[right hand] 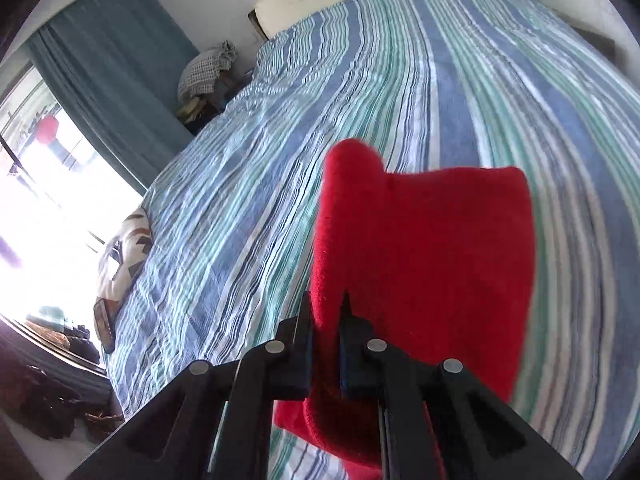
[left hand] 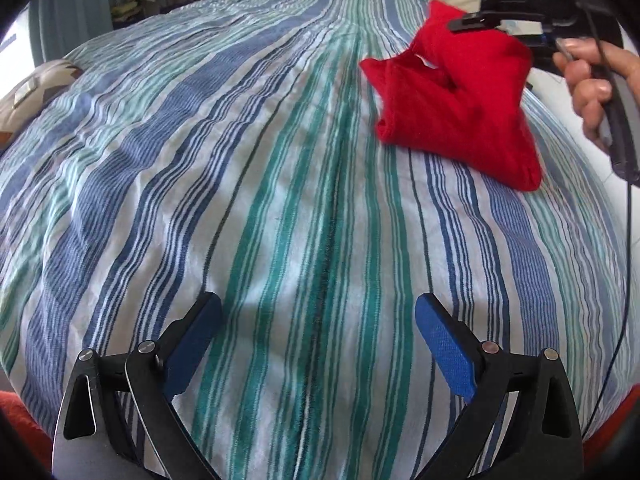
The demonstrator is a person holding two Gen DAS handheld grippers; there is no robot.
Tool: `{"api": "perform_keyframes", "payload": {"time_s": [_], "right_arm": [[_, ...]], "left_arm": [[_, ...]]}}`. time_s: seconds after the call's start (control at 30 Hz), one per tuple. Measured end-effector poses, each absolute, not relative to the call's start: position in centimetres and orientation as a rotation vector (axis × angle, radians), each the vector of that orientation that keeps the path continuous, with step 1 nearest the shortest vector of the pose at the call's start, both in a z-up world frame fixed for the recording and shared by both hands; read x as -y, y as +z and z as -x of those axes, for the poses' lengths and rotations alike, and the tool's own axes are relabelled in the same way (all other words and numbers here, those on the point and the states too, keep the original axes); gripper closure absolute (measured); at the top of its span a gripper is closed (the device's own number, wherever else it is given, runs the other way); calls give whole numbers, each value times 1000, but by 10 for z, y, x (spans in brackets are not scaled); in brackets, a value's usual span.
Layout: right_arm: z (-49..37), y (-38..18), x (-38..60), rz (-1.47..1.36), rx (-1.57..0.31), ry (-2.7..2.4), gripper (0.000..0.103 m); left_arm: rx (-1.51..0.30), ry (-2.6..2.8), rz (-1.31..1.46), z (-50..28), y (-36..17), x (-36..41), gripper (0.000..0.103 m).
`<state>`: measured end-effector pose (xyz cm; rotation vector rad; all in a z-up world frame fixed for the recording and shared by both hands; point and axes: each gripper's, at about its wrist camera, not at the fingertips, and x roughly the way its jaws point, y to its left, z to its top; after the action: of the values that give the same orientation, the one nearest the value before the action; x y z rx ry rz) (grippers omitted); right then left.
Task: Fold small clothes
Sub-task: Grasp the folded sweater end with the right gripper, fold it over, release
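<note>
R gripper (right hand: 326, 312) clenched on red cloth (right hand: 420, 260), lifted over striped bed (right hand: 440, 60); L gripper (left hand: 318, 312) released, nothing btwn jaws.

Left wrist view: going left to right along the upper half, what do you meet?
Patterned pillow → striped bedspread → red garment → right gripper, shut on the garment → the hand holding it.

A home bedroom: a striped bedsheet (right hand: 400, 100) covers the bed beside a curtained window (right hand: 48, 184).
</note>
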<state>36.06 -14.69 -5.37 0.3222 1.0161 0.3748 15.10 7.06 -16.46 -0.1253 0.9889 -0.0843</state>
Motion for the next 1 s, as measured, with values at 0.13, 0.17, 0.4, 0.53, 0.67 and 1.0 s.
{"api": "perform_keyframes", "payload": {"time_s": [0.13,0.17,0.4,0.53,0.67,1.0], "right_arm": [[-362,-107,127,-482,-1170,446,58],[-357,-106,130,-547,-1160,490,58],[-328,-52,174,-329,-992,390,58],[-323,-74,157,-130,-1033,366,58],[-302,-127,95,73,-1092,432,67],[-245,-53,149,85,-858,380,67]], "left_arm": [[-1000,-57,149,-150,-165,-81,5],[-998,-56,161,-150,-164,-83,5],[-1003,-56,217,-152,-163,-89,5],[-1001,-53,191,-153,-165,-83,5],[-1010,-50,157,-151,-170,-79,5],[-1017,-44,160,-152,-171,-79,5]]}}
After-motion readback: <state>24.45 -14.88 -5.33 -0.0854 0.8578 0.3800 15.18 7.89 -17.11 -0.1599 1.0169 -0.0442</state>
